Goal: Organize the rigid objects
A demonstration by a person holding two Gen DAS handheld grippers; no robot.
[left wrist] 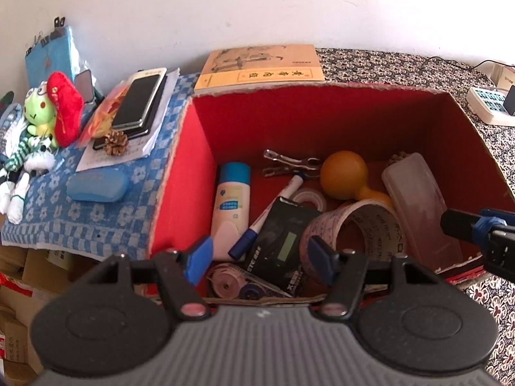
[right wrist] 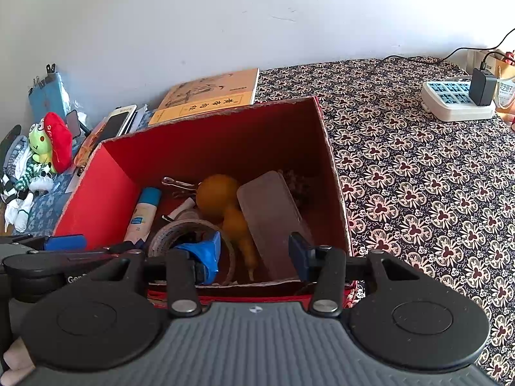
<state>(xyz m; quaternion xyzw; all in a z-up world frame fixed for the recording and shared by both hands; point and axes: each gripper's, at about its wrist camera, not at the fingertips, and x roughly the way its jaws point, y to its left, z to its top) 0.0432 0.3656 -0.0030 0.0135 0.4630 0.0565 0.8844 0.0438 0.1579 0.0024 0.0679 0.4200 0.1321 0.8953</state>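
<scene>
Surface: dark floral-print cloth covering the support.
Centre: red box resting directly on it.
Behind box: yellow book — lying flat.
Far right: white power strip — beside the wall.

Box: red inside; contents: orange-yellow gourd, cream bottle with blue cap and blue label, silver metal clip, black device with grey-green screen, white marker with dark blue cap, tape roll white with pink print, translucent pale case. Bench cloth: black ground, cream and maroon flower pattern; left cloth blue with white flowers and checks. Book tan-yellow; plush frog lime green, red hat; blue oval case; brown pinecone; both tools black, blue pads.
</scene>
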